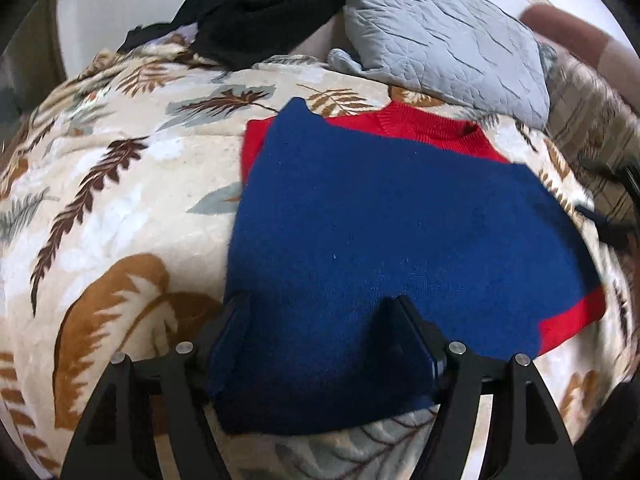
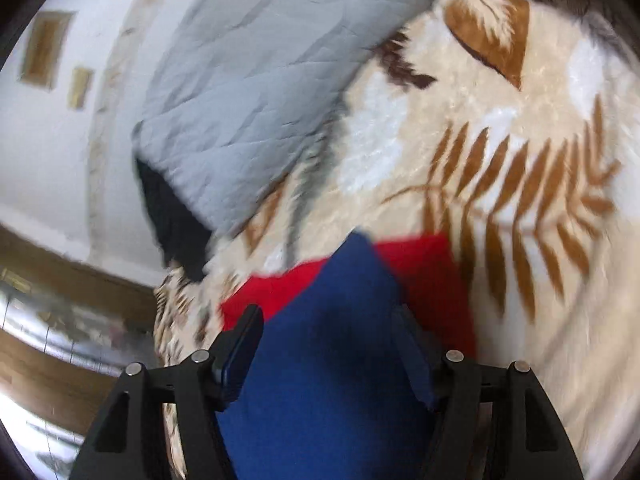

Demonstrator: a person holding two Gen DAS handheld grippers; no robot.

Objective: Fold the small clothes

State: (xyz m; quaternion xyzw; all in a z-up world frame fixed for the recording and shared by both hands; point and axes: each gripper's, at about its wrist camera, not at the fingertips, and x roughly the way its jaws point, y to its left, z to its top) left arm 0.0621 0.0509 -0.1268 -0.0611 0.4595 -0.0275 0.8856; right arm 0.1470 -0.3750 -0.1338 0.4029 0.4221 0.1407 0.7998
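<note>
A small blue and red knit sweater (image 1: 380, 220) lies folded on the leaf-patterned blanket (image 1: 120, 208), blue layer on top, red collar at the far edge. My left gripper (image 1: 320, 312) stands open over the sweater's near edge, with blue fabric between its fingers. In the right wrist view, which is blurred, my right gripper (image 2: 328, 328) is also open, its fingers either side of a raised fold of the same sweater (image 2: 332, 360), with red fabric showing beneath.
A grey quilted pillow (image 1: 440, 40) lies beyond the sweater, also in the right wrist view (image 2: 248, 88). A black garment (image 1: 256, 12) is heaped at the back left. The person's hand (image 1: 568, 32) shows at the far right.
</note>
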